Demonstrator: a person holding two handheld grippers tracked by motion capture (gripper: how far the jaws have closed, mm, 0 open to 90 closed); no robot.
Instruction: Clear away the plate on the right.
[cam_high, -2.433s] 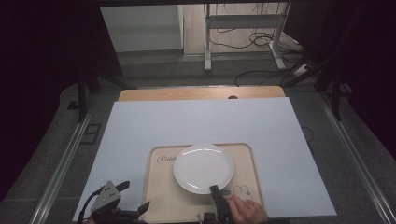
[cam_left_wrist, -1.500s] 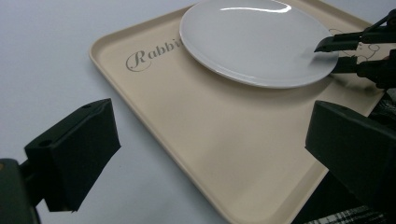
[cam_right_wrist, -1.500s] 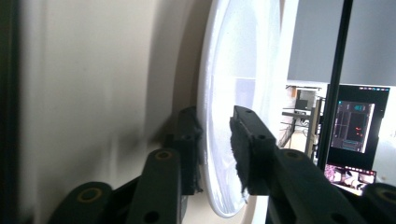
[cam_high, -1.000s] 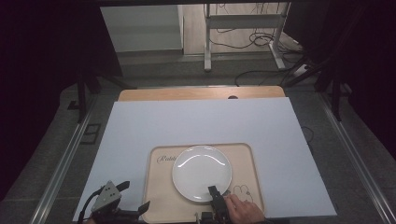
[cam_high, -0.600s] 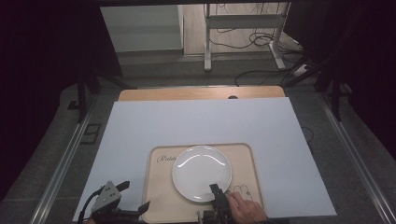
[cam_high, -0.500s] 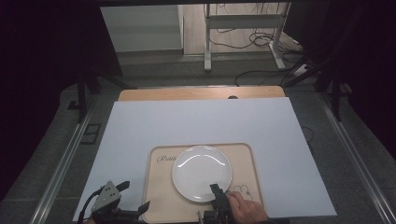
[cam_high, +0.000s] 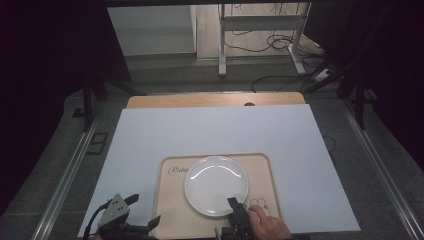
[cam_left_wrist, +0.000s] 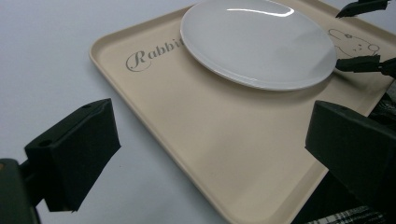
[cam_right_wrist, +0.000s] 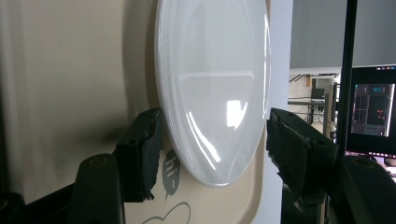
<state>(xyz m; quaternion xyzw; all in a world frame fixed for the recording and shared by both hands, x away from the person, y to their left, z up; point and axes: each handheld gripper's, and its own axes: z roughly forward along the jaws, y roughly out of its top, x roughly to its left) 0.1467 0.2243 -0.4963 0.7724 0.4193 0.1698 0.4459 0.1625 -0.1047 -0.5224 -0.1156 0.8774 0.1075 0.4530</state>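
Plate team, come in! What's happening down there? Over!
Right gripper jaws just opening, plate rim between them, unpinched. Left gripper open, over the tray's corner. Plate flat on the tray. Nothing in the way.

Wooden table (cam_high: 215, 100) under a white sheet (cam_high: 210, 132); on the sheet, toward six o'clock, a beige tray (cam_high: 172, 215) bearing a white plate (cam_high: 215, 185).
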